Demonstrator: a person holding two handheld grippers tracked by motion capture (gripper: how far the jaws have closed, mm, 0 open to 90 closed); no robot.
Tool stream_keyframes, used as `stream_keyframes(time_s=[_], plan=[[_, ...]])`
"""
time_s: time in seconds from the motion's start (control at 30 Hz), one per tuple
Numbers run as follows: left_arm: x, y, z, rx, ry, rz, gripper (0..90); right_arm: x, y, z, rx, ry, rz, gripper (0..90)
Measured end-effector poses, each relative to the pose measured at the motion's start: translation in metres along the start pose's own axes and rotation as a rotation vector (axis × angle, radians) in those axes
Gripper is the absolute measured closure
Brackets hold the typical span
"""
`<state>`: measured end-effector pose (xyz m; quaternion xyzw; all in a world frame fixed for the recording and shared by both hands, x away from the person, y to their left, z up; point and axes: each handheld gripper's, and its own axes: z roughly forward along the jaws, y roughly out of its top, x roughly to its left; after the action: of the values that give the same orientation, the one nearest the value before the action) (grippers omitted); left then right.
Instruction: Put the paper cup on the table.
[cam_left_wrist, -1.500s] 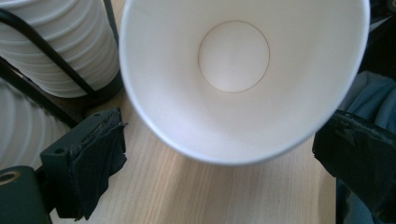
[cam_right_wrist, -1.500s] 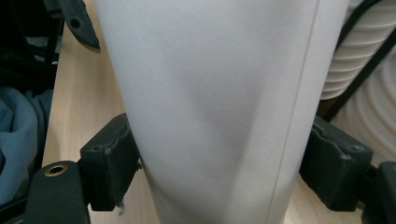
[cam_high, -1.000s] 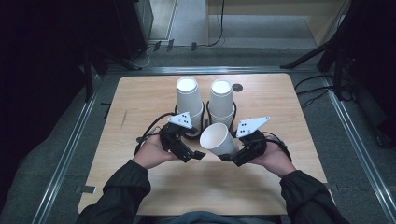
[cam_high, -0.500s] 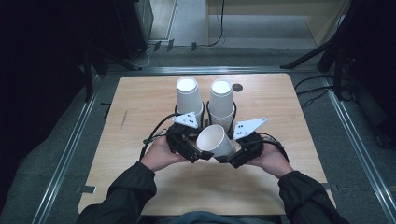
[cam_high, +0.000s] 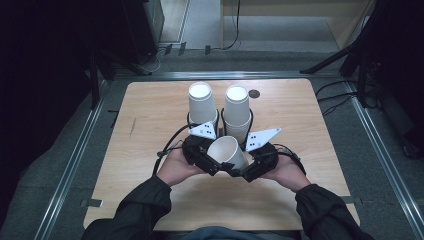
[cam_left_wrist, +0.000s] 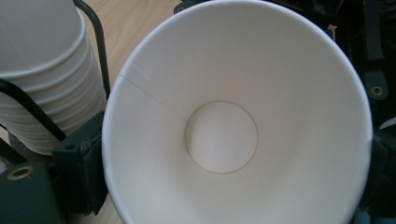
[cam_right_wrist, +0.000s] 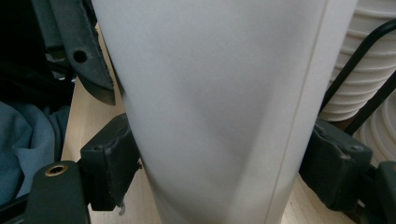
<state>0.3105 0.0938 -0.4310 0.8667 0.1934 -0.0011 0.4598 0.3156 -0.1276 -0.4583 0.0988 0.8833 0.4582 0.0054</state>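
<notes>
Right tongs (cam_high: 239, 167) pinching white paper cup (cam_high: 227, 152); left tongs (cam_high: 215, 165) at its rim, grip unclear.
Keep squeeze light, hold cup level above desk (cam_high: 150, 120) near edge.

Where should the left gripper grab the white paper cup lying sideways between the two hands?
Probably at the rim. The paper cup is tilted with its open mouth facing the left gripper, while the right gripper already clamps its side wall. Coming from the mouth side, one jaw could slip inside and one outside the thin rim.
</notes>
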Motion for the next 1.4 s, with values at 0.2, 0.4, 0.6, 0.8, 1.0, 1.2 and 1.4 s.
stream_keyframes(time_s=[0.2,0.4,0.6,0.8,1.0,1.2,1.4], plan=[[0.003,-0.001,0.000,0.017,-0.011,-0.015,11.0,-0.001,-0.001,0.001,0.009,0.004,0.006,20.4],[0.003,-0.001,-0.003,0.025,-0.018,0.000,13.2,-0.002,-0.001,0.002,0.015,0.021,0.026,18.8],[0.004,0.000,-0.008,0.037,-0.005,0.012,13.6,-0.001,-0.002,0.001,0.030,0.011,0.028,14.6],[0.008,-0.001,-0.015,0.034,0.018,0.007,13.6,-0.002,-0.006,-0.007,0.032,-0.014,0.062,14.6],[0.013,-0.004,-0.020,0.057,0.039,0.000,13.6,-0.004,-0.010,-0.019,0.005,-0.056,0.078,14.6],[0.016,-0.007,-0.022,0.085,0.063,0.004,13.5,-0.006,-0.016,-0.025,0.007,-0.105,0.087,16.5],[0.019,-0.011,-0.026,0.100,0.099,0.009,13.3,-0.007,-0.017,-0.031,-0.004,-0.115,0.092,16.6]])
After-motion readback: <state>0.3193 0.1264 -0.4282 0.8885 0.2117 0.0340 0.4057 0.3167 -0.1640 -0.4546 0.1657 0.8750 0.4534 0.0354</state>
